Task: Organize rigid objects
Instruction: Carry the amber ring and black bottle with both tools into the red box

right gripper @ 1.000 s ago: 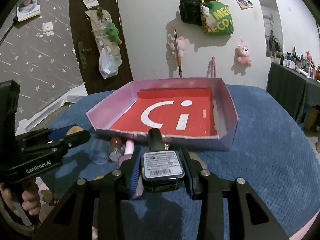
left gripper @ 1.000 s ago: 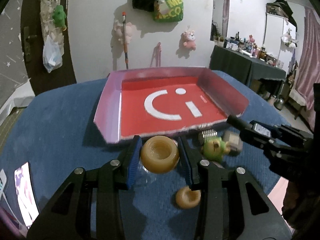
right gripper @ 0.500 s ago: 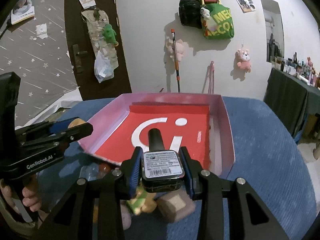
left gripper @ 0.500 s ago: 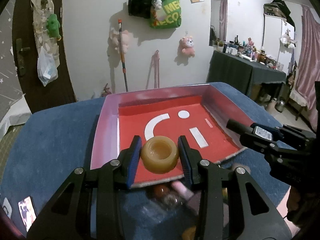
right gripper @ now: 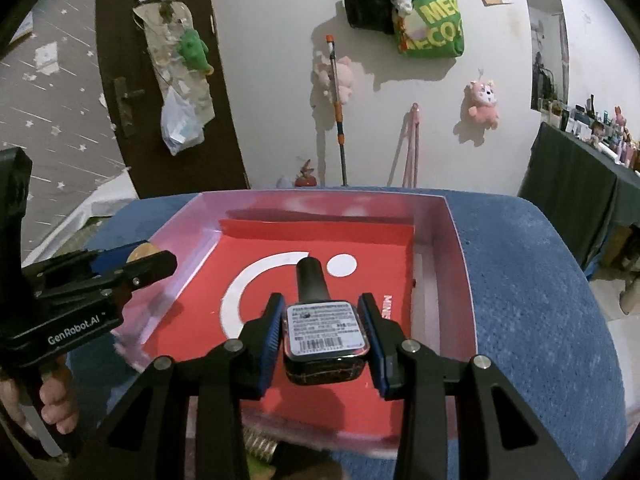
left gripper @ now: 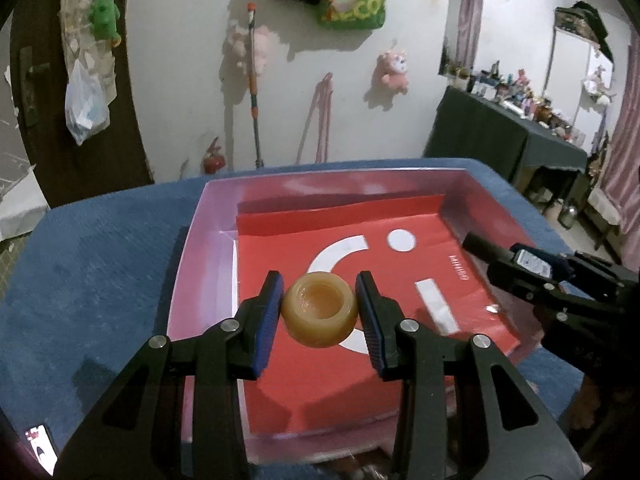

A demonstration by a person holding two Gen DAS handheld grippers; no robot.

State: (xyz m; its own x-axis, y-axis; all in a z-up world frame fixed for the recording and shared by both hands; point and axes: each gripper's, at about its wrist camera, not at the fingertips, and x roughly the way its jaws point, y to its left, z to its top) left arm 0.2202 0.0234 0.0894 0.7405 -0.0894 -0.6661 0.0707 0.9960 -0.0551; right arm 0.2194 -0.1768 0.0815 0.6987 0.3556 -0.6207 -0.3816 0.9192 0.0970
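- Blue, short-piled fabric covers the work surface, seen from both wrist cameras; a white wall hung with plush toys and bags stands behind it.
- Left gripper: black arms with blue ribbed pads, drawn in and pinching an amber ring by its sides. The ring is a squat, glossy, rounded piece with a shallow round hollow on top, held in the air above the near part of the tray.
- Right gripper: same build, its pads clamped on the flanks of a dark bottle. The bottle is boxy with rounded corners, carries a white barcode label on its upper face, and ends in a black cylindrical cap pointing away from the camera. It too hangs over the tray.
- Tray: a shallow rectangular box with pale pink, faintly shiny walls and a flat red floor printed with a white curved stroke, a bar and a dot. Its floor shows no loose object.
- Far background: a dark door at left and a dark-draped table crowded with small items at right.
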